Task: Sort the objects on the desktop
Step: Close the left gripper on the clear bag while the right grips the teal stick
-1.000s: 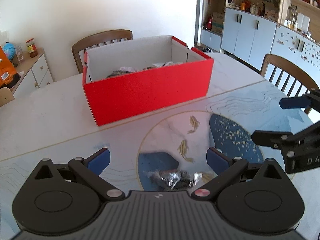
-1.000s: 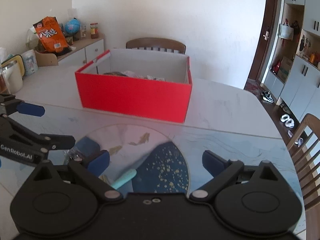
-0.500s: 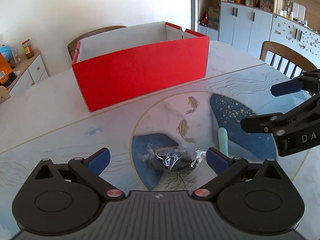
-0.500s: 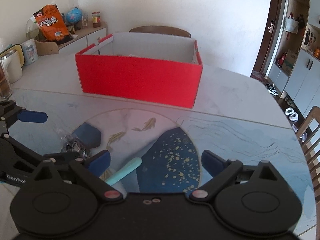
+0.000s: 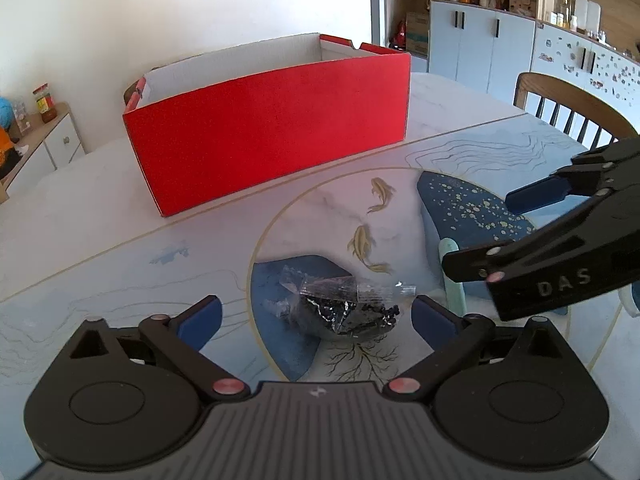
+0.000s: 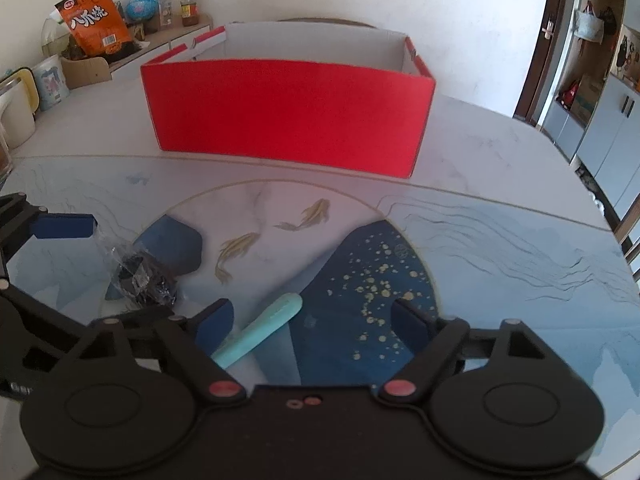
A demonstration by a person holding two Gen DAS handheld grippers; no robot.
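Note:
A red cardboard box [image 5: 272, 132] [image 6: 288, 120] stands at the back of the table. On the printed mat lies a clear bag of black bits [image 5: 340, 308] [image 6: 140, 276]; my left gripper [image 5: 316, 316] [image 6: 100, 268] is open, low over the mat, with the bag between its fingers and untouched. A mint-green stick [image 6: 260, 332] [image 5: 450, 272] lies slantwise between the fingers of my right gripper [image 6: 314, 322] [image 5: 492, 232], close to the left finger. Those jaws are closing but the pads are not pressing on the stick.
A wooden chair [image 5: 572, 108] stands at the table's right edge, with pale cabinets [image 5: 480, 48] behind it. At the left are a sideboard with an orange snack bag [image 6: 94, 20] and a mug [image 6: 50, 84] on the table corner.
Both grippers have come down towards the mat. The bag now sits between the left fingers and the stick between the right ones. The right jaws have narrowed.

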